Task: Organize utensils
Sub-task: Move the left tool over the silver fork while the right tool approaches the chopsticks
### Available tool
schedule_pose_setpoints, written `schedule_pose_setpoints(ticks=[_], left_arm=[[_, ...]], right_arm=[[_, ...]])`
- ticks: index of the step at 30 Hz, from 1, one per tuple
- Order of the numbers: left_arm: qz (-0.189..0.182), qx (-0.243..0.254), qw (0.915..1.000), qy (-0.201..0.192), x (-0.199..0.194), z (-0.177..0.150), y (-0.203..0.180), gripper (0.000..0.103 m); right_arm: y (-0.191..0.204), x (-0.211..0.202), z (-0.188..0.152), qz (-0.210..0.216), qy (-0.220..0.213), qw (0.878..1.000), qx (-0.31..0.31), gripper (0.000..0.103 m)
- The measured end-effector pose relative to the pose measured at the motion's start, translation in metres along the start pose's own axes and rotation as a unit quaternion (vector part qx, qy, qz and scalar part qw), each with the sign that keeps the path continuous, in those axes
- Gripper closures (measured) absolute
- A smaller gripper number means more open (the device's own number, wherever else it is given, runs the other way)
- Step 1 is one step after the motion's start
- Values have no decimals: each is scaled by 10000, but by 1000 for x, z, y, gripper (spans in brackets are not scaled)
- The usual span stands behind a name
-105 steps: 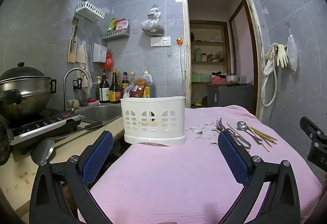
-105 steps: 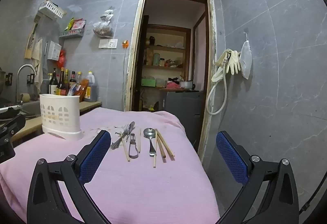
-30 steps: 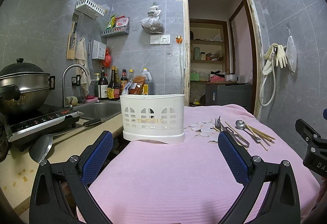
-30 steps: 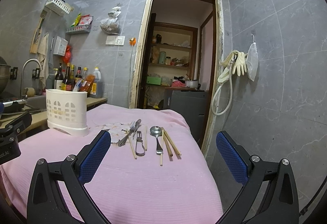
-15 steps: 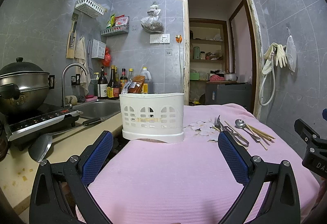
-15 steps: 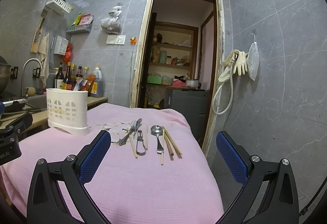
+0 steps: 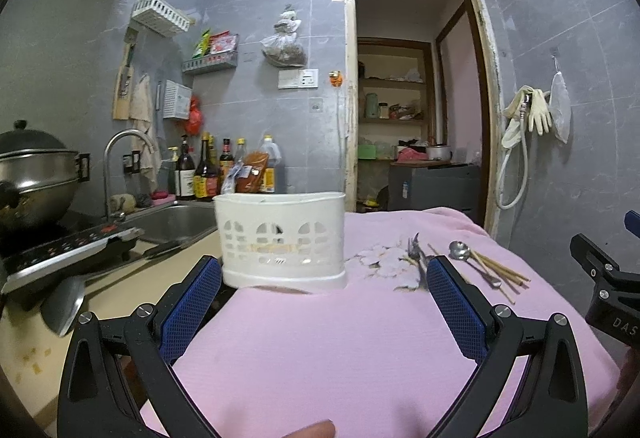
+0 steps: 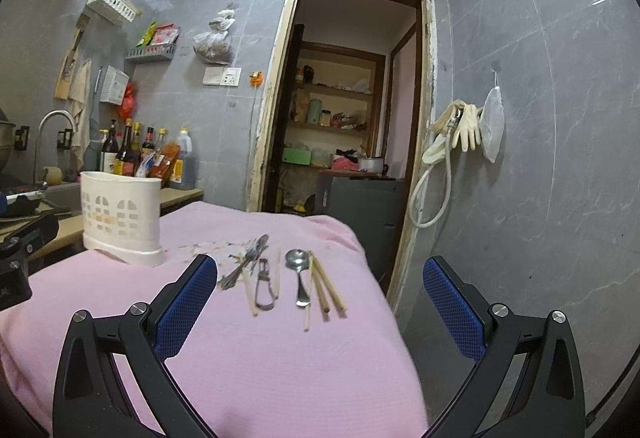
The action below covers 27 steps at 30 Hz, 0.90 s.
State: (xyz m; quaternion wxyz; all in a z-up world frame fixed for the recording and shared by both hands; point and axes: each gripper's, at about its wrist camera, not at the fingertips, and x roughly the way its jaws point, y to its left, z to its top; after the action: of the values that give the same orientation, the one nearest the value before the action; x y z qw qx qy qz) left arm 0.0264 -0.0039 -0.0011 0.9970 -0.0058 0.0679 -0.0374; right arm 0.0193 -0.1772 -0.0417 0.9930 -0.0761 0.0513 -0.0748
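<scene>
On our left, the white caddy (image 7: 282, 238) stands upright on the pink-covered bench (image 8: 280, 358), with our left hand-held gripper (image 7: 320, 302) spread and empty before it. To the right lie the forks (image 8: 244, 268), peeler (image 8: 264, 286), spoon (image 8: 298, 270) and chopsticks (image 8: 326, 290). Our right hand-held gripper (image 8: 320, 302), spread too, should come down across one handle, pinching mid-length.

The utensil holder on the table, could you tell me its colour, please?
White; the holder shows best in the left wrist view.
</scene>
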Motion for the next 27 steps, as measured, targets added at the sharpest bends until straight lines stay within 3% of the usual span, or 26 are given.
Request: schedule_pose_setpoints(ticks=[5, 11, 15, 22, 27], left_arm=[[-423, -183, 9986, 274, 28, 18, -2, 2], [-991, -56, 9920, 787, 78, 42, -19, 2], [-1214, 18, 9868, 1074, 111, 54, -31, 2], [-1423, 236, 9769, 1579, 167, 58, -52, 2], [-1557, 440, 9672, 1960, 195, 51, -66, 4]], right_arm=[[-13, 19, 12, 30, -74, 9999, -126, 0], [-37, 55, 30, 497, -58, 9987, -32, 0], [-60, 90, 40, 889, 162, 9954, 314, 0], [-83, 146, 46, 972, 746, 9914, 458, 0], [-90, 178, 37, 1182, 1121, 9864, 227, 0]])
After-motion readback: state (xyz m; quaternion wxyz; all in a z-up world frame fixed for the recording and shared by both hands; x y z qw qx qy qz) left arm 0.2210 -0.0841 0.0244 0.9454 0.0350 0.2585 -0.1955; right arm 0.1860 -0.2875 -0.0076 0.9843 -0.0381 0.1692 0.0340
